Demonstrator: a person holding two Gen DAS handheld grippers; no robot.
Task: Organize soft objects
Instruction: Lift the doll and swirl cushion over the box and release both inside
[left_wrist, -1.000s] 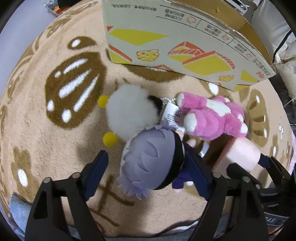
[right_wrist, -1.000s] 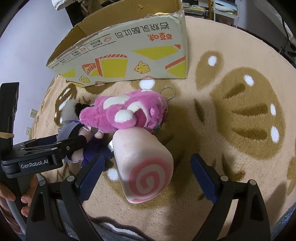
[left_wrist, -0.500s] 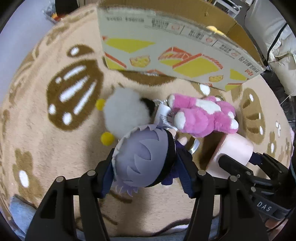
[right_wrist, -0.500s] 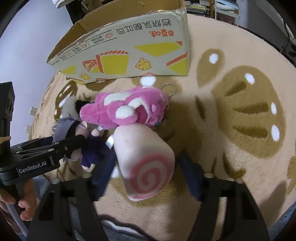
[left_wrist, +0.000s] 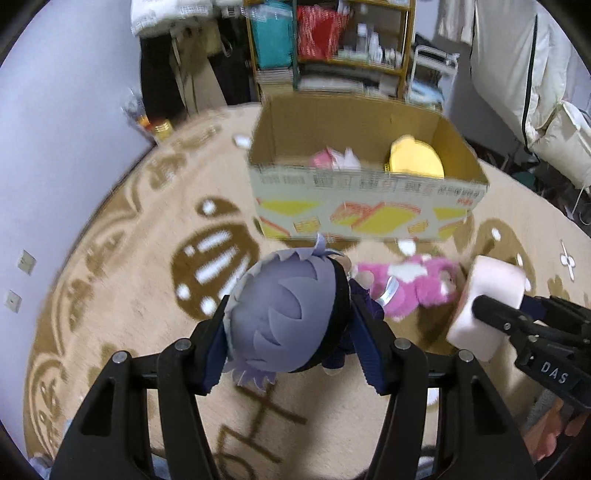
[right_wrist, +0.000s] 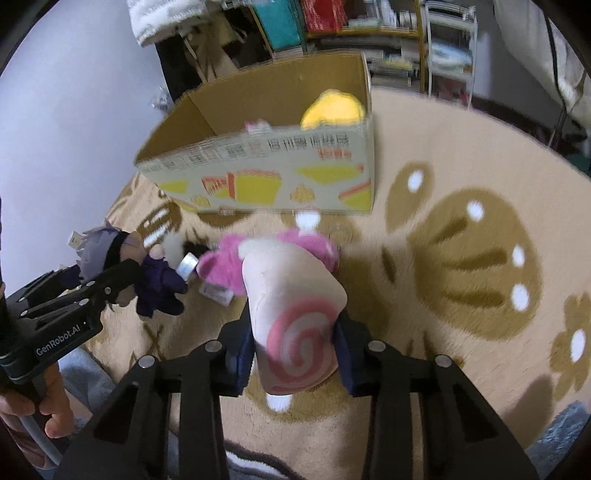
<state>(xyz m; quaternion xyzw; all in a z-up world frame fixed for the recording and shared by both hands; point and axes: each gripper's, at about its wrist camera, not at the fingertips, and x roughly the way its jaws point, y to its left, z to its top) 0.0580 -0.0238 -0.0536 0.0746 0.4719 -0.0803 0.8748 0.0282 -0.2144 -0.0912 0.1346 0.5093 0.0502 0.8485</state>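
Both grippers have lifted since the earlier frames, each carrying a toy up off the rug (left_wrist: 122, 280), and the open top of the cardboard box (left_wrist: 365, 206) has come into sight. The left gripper (left_wrist: 291, 347) has its jaws pinched on the grey-haired doll (left_wrist: 291, 314), a round plush head with pointed felt hair, a black band and a dark purple body hanging below. The right gripper (right_wrist: 293, 350) squeezes the swirl roll plush (right_wrist: 295, 314), a pale pink cylinder whose end shows a pink spiral. The pink bear plush (left_wrist: 410, 288) lies on the rug between the two held toys, near the box's front wall, with a white tag beside it. Inside the box a yellow plush (left_wrist: 415, 158) sits toward the right end and a small pink toy (left_wrist: 332, 158) toward the middle. Yellow cake pictures and blurred Chinese print cover the box front. "GenRobot.AI" reads on the left gripper's body, "DAS" on the right one's.
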